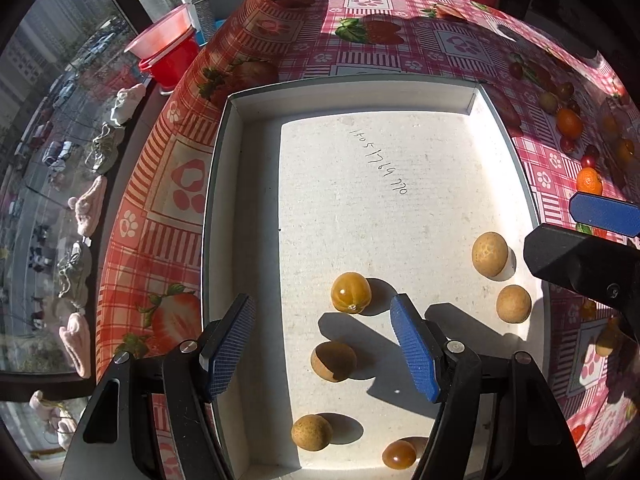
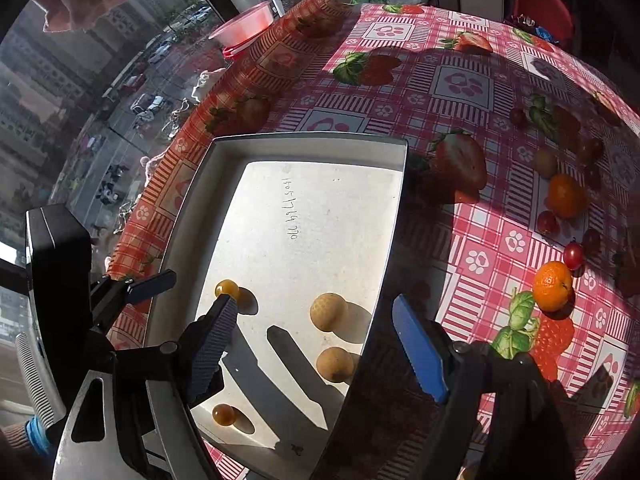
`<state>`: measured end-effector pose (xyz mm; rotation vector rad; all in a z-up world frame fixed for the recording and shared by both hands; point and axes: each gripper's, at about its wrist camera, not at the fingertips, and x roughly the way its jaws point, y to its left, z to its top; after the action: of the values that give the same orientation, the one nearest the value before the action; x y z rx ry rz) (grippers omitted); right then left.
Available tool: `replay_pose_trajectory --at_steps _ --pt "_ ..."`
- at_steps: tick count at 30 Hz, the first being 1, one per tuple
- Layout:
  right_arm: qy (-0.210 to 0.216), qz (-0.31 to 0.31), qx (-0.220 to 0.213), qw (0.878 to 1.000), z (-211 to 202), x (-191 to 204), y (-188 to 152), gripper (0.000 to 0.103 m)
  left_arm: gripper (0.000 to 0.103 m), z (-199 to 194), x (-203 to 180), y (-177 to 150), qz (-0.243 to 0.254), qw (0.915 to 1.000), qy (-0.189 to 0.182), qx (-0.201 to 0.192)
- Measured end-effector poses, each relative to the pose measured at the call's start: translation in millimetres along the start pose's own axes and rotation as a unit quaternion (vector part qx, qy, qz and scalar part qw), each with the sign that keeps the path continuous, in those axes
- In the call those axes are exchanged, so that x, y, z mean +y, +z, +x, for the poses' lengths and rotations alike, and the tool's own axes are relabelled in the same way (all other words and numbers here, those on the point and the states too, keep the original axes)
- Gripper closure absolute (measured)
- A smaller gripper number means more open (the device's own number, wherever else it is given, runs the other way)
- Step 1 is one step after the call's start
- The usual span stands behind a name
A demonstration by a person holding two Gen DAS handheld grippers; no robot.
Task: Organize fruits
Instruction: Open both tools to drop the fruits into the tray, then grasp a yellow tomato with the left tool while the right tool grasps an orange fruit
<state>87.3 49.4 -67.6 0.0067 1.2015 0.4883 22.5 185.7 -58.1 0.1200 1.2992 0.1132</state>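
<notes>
Six small fruits lie loose in the white tray (image 1: 224,208) on the bench (image 1: 400,24): four tan, rough-skinned longan-like fruits (image 1: 489,254) and two glossy amber ones (image 1: 351,292), all gathered in the tray's near half. More fruit waits outside it, to the right on the strawberry-print cloth (image 2: 460,80): two mandarins (image 2: 552,286) and a scatter of small red cherry tomatoes (image 2: 573,255), at least five, with a pale round fruit farther back; shadow makes a firm count there impossible. The left gripper (image 1: 324,346) hangs low over the tray, fingers spread apart and holding nothing, a tan fruit just below the gap. The right gripper (image 2: 312,354) hovers above the tray's right edge, fingers likewise parted and empty. The risk, as it looks from here, is rolling: these fruits are round and the tray floor smooth, so a glancing finger could send one skittering, and a careless nudge on the low rim could shift the tray. The glossy ones look soft enough to bruise if squeezed hard.
</notes>
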Motion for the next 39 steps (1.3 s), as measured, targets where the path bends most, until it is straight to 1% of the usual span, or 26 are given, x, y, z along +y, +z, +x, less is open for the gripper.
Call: replay_pose_trajectory --at_steps 6,13,22,27,31,34,39 --pt "-0.033 0.049 -0.004 0.998 -21.5 -45.5 -23.5 0.020 0.032 -12.5 -23.7 4.2 0.027 0.9995 -0.012 -0.011" --pt "-0.071 0.105 -0.001 0.992 -41.1 -99.3 -57.9 0.020 0.032 -26.2 -59.0 9.3 0.057 0.9976 -0.032 -0.022" --pt "-0.108 0.162 0.009 0.981 -60.4 -145.3 -107.8 0.020 0.032 -42.6 -112.3 17.1 0.108 0.9911 -0.069 -0.037" --pt "-0.118 0.183 0.019 0.976 -67.0 -158.3 -135.1 0.020 0.032 -42.7 -146.7 12.3 0.141 0.9855 -0.089 -0.031" --pt "-0.119 0.183 0.031 0.975 -65.4 -158.5 -152.1 0.020 0.032 -37.0 -171.1 -0.4 0.172 0.9800 -0.098 -0.018" --pt "-0.115 0.171 0.034 0.978 -62.5 -154.4 -157.6 0.020 0.032 -30.3 -184.3 -8.3 0.192 0.9761 -0.101 -0.008" --pt "-0.112 0.170 0.028 0.979 -61.5 -153.3 -157.9 0.020 0.032 -18.5 -197.9 -12.8 0.206 0.9723 -0.110 0.002"
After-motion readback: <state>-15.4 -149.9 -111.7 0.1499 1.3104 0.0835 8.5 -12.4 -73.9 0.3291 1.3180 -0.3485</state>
